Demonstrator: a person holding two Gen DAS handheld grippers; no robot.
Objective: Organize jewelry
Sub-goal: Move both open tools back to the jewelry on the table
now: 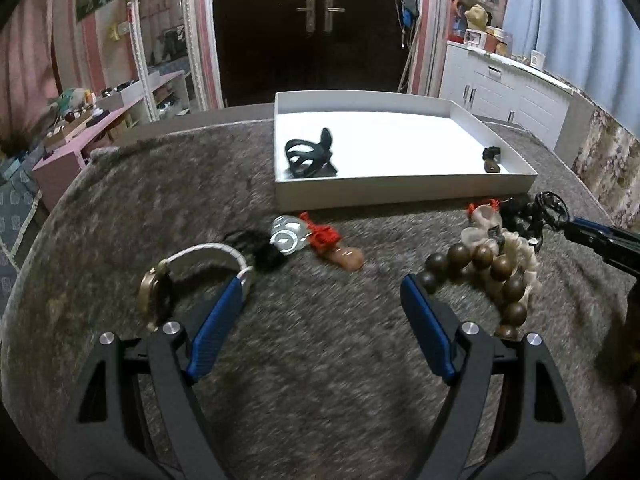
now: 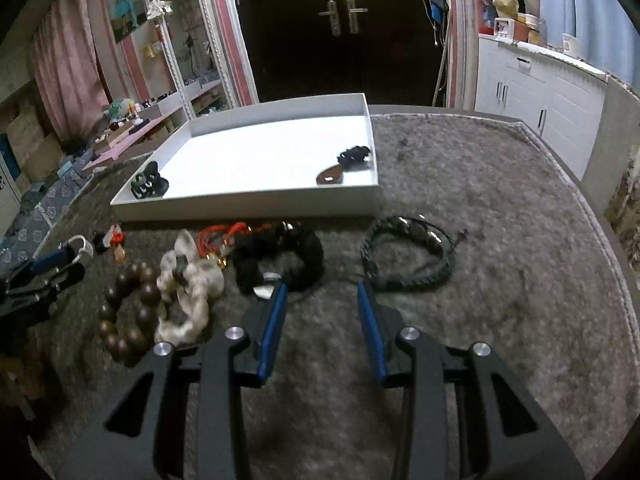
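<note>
A white tray point(image 1: 400, 194) stands on the grey fuzzy cloth and holds a black hair claw point(image 1: 310, 154) and a small dark pendant point(image 1: 491, 159). My left gripper point(image 1: 324, 284) is open and empty above the cloth. A white bangle with a brass charm point(image 1: 192, 264) lies by its left finger, a clear ring with red cord point(image 1: 304, 238) ahead, a brown bead bracelet point(image 1: 488, 276) by its right finger. My right gripper point(image 2: 322, 288) is open and empty, between a black fuzzy piece point(image 2: 280, 258) and a dark braided cord bracelet point(image 2: 408, 256).
A pale shell bracelet point(image 2: 188, 288) and red cord point(image 2: 224, 234) lie among the pile left of my right gripper. The cloth's edge point(image 2: 592, 216) curves at the right. White cabinets point(image 2: 540, 92) and a dark door point(image 2: 340, 32) stand behind.
</note>
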